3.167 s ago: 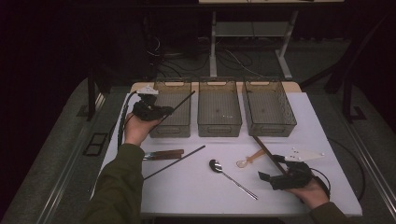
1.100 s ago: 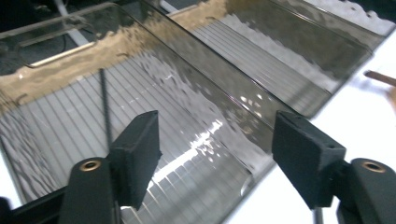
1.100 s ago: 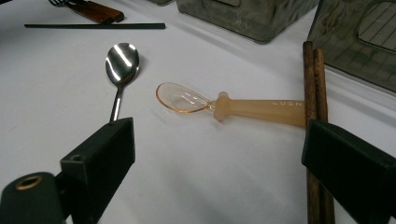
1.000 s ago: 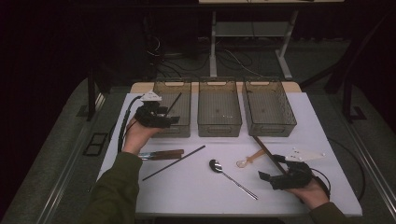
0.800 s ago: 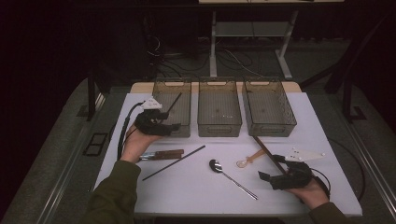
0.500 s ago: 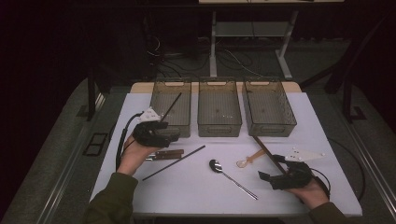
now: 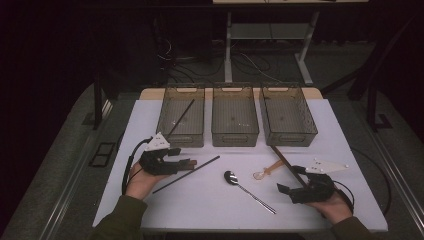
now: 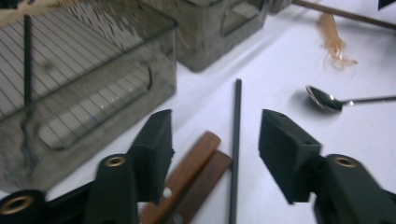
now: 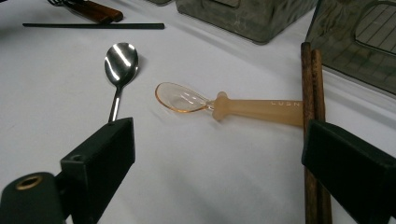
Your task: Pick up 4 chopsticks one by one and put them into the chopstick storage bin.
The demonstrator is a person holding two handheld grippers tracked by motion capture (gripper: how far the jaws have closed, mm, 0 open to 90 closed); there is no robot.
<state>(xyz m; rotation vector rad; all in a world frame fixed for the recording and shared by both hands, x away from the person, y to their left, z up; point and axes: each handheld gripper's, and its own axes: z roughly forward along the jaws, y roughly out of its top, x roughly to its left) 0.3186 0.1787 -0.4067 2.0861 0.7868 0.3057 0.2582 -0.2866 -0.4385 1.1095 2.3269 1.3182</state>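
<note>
Sorting the utensils, we have one black chopstick (image 7: 181,116) already in the left bin (image 7: 165,127). Our left gripper (image 8: 212,149) has just been closing, jaws not yet touching the second black chopstick (image 8: 236,140) between them; right gripper (image 9: 219,163) spread, holding nothing

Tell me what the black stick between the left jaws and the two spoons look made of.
Black stick: matte, uniform, likely plastic or coated wood.
Silver spoon: polished metal, mirror glints.
Orange spoon: translucent plastic or silicone, table showing through its bowl.
</note>
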